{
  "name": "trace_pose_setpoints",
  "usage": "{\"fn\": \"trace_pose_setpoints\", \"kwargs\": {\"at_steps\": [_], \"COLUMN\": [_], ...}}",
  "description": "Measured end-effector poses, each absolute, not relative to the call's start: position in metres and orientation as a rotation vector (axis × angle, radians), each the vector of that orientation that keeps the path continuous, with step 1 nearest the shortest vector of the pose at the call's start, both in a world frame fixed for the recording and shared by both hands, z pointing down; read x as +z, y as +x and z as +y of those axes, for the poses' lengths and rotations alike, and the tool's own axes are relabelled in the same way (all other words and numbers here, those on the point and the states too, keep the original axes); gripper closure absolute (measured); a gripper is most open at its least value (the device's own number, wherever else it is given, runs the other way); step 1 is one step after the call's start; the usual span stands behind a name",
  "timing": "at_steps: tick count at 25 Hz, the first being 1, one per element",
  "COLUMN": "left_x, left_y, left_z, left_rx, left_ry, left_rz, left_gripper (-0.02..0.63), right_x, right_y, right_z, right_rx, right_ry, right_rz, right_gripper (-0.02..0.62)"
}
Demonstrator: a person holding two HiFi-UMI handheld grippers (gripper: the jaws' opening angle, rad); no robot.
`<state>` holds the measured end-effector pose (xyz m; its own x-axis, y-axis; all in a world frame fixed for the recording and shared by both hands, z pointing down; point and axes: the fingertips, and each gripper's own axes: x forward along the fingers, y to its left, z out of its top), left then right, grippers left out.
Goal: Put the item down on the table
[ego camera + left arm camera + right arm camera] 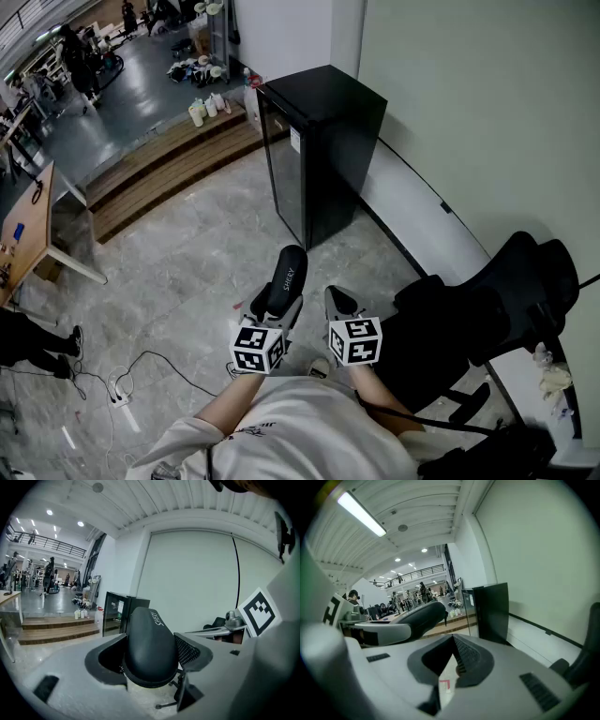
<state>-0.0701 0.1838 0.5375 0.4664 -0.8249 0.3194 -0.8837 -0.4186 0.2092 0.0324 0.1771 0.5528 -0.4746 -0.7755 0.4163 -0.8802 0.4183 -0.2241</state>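
Note:
A black, oblong padded item with white lettering sticks out of my left gripper, whose jaws are shut on its lower part and hold it in the air above the grey marble floor. In the left gripper view the item fills the gap between the two wide-set jaws of the left gripper. My right gripper hangs just to its right, with its jaws closed together and nothing between them. The right gripper view shows the right gripper with its tips meeting, and the black item to its left.
A tall black cabinet stands ahead against the white wall. A black office chair is at the right. Wooden steps run across the back left, a wooden table stands far left, and a power strip with cables lies on the floor.

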Motion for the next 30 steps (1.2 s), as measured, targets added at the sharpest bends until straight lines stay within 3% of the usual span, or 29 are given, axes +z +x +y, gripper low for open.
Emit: {"fn": "trace_pose_setpoints", "kwargs": {"at_steps": [10, 30], "left_x": [0.553, 0.523], "left_y": [-0.069, -0.102], "left_z": [0.137, -0.13], "left_rx": [0.236, 0.19], "left_ry": [2.363, 2.513], "left_rz": [-1.433, -1.268], "left_gripper": [0.284, 0.284], "right_x": [0.571, 0.535], "right_y": [0.045, 0.0], "right_z": [0.127, -0.133], "right_rx": [0.649, 0.59], "right_ry": [1.472, 1.648], "right_rz": [-2.397, -2.344], "right_gripper": [0.591, 0.591]}}
